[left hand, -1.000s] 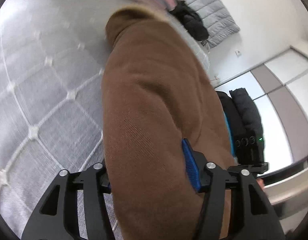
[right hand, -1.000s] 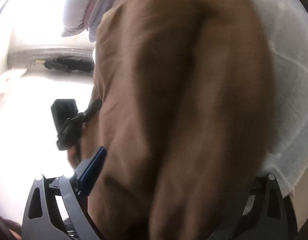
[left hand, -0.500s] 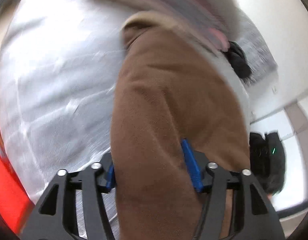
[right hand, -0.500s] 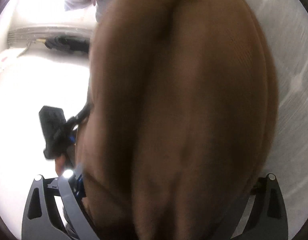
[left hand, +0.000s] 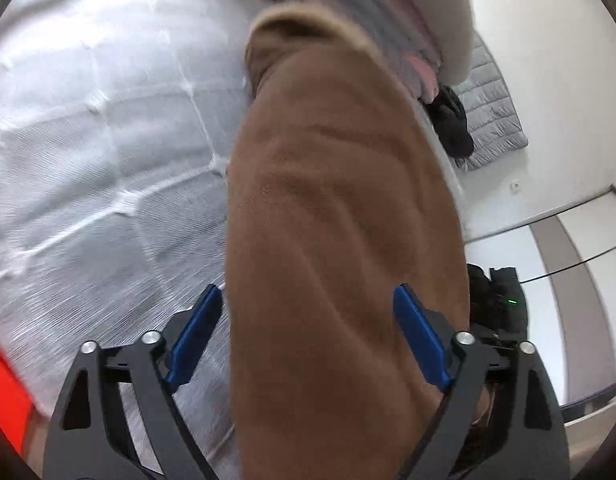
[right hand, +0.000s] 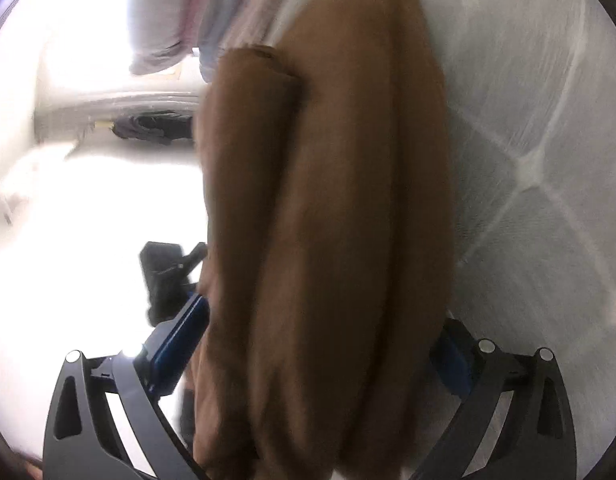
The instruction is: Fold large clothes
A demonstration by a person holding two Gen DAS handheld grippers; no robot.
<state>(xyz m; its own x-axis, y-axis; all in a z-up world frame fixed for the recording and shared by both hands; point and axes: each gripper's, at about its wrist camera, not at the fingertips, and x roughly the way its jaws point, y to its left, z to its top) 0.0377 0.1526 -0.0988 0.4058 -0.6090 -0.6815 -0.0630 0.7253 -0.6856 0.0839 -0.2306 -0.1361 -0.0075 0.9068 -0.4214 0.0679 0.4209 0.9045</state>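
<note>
A thick brown garment point(left hand: 339, 216) lies bunched along the edge of a grey quilted mattress point(left hand: 108, 152). In the left wrist view my left gripper point(left hand: 308, 344) straddles it with both blue pads spread wide; the left pad stands clear of the cloth. In the right wrist view the same brown garment point(right hand: 331, 220) lies in long folds between the wide-spread fingers of my right gripper point(right hand: 323, 352). Its blue pads sit at the cloth's sides. The other gripper point(right hand: 168, 276) shows dark at the left.
A heap of pale and pink clothes point(left hand: 407, 20) lies beyond the garment. A black item point(left hand: 451, 124) and a grey quilted jacket point(left hand: 491, 112) lie further off. Dark coats point(left hand: 499, 300) hang by a wardrobe at the right. Something red point(left hand: 4, 392) sits at the lower left.
Both grippers have opened: their pads were pressed into the brown garment and now stand wide apart. The left view has swung toward the mattress and the clothes heap.
</note>
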